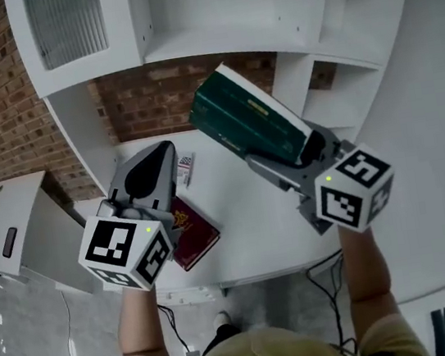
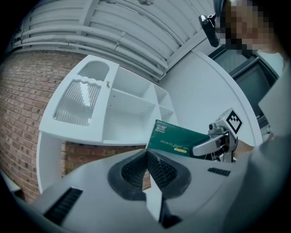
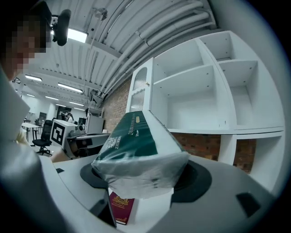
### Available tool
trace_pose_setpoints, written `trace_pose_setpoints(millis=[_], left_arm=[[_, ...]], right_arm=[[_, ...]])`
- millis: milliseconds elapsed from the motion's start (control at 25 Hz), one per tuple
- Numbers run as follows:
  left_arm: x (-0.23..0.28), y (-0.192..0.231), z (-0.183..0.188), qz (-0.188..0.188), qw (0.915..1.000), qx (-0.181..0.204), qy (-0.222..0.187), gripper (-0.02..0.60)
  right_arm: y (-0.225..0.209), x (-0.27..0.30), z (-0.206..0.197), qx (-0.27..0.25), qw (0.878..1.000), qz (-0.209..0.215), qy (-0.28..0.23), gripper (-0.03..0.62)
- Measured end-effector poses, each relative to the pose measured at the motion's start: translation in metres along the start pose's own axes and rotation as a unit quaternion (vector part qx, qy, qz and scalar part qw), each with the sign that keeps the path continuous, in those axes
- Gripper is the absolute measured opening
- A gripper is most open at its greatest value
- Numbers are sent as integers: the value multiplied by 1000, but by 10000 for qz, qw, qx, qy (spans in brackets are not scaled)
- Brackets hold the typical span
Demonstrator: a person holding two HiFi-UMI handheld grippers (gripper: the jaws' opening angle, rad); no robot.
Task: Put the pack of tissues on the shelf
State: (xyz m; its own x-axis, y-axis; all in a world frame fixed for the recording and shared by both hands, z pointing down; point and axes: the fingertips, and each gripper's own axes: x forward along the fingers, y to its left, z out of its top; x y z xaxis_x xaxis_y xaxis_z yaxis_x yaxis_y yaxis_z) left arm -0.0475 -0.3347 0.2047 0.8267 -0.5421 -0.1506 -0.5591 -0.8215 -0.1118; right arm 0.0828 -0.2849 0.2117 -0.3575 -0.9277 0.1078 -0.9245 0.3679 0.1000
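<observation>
The green pack of tissues (image 1: 251,119) was tilted in the air above the white table (image 1: 256,238), in front of the white shelf (image 1: 220,49) and not yet on it. The right gripper (image 1: 295,152) was clamped on its end. The left gripper (image 1: 154,165) was closed on nothing, near a red booklet (image 1: 195,233) lying on the table.

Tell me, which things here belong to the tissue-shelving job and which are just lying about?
In the job: pack of tissues, gripped in the right tool; white shelf unit.
Lying about: red booklet and a small printed item on the table; the left tool, shut and empty.
</observation>
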Motion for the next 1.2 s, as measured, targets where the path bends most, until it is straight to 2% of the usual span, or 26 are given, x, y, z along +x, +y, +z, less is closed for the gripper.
trace_pose_setpoints(millis=[280, 640, 1000, 1200], left_arm=[[27, 22, 6, -437, 9981, 415, -102, 2], [61, 50, 29, -655, 9962, 469, -330, 2], [120, 62, 45, -503, 9960, 675, -304, 2], [137, 64, 51, -357, 9948, 890, -351, 2]], right_arm=[[-20, 28, 22, -30, 9992, -397, 73, 354], [-67, 43, 55, -28, 9955, -929, 205, 354], [-136, 68, 86, -204, 9937, -1057, 297, 354], [-154, 79, 94, -234, 9947, -975, 239, 354]])
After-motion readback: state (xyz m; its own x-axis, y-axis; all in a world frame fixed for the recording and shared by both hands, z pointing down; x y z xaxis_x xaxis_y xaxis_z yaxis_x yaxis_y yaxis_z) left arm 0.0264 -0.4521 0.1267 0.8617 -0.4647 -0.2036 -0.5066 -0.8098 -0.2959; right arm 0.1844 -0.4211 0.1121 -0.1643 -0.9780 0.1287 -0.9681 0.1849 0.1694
